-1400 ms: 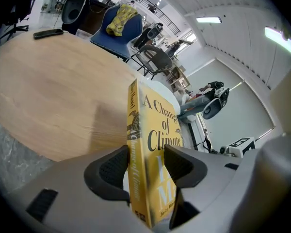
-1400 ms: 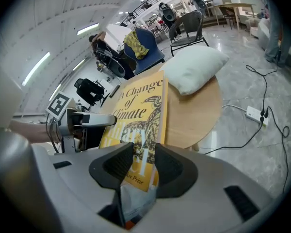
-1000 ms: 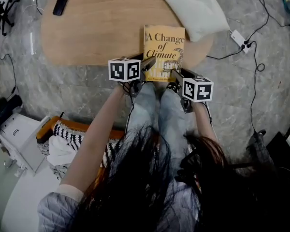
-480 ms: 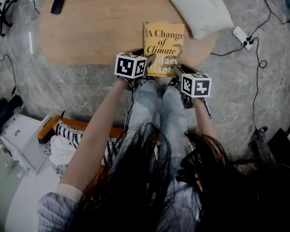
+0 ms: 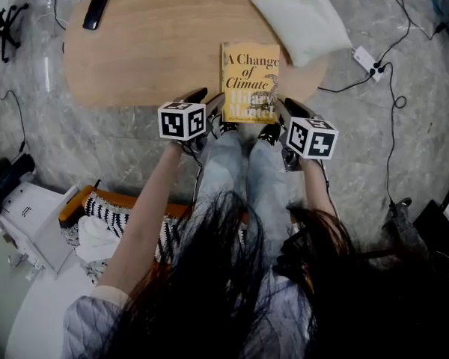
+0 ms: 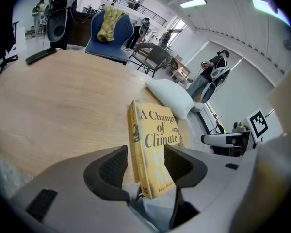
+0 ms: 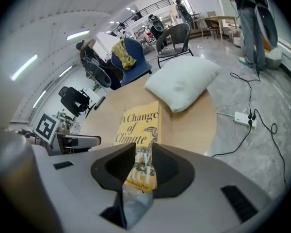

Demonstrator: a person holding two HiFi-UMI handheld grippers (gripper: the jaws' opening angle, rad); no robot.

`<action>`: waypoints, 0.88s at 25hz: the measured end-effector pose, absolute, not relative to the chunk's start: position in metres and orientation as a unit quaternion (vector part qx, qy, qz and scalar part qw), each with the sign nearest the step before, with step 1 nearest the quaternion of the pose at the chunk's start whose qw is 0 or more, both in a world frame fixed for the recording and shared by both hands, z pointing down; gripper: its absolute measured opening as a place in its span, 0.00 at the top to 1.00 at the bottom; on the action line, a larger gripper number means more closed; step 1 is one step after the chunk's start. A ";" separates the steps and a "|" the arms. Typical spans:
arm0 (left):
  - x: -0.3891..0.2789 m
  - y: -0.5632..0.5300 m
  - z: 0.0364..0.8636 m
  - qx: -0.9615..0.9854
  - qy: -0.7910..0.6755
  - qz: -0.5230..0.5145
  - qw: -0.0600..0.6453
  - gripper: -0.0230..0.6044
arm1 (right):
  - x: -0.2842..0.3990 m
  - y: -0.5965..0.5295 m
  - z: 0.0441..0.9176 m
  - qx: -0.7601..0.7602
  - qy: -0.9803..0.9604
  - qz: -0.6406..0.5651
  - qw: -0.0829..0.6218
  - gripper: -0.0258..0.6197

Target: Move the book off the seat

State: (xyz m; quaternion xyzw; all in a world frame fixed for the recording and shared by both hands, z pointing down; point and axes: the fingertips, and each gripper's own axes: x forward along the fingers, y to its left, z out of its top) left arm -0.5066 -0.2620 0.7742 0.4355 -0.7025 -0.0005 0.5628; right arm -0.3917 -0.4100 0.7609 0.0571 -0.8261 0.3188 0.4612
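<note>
Left fingers (image 6: pixel 109 171) frame book (image 6: pixel 157 140) (head view: beside it).

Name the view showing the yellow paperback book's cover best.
Head view: the yellow paperback book lies face-up on the wooden table, its cover nearly whole. The left gripper view shows it slanted, spine first; the right gripper view shows mainly its upper half.
</note>
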 end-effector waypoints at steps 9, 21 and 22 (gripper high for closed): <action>-0.499 -0.285 0.678 0.461 -0.720 -0.093 0.510 0.59 | -0.407 -0.400 0.665 0.033 -0.863 0.304 0.402 0.83; -0.489 -0.301 0.528 0.542 -0.728 -0.085 0.411 0.78 | -0.417 -0.382 0.527 -0.001 -0.901 0.281 0.330 0.85; -0.489 -0.301 0.519 0.546 -0.729 -0.081 0.405 0.78 | -0.417 -0.382 0.519 -0.004 -0.904 0.273 0.328 0.85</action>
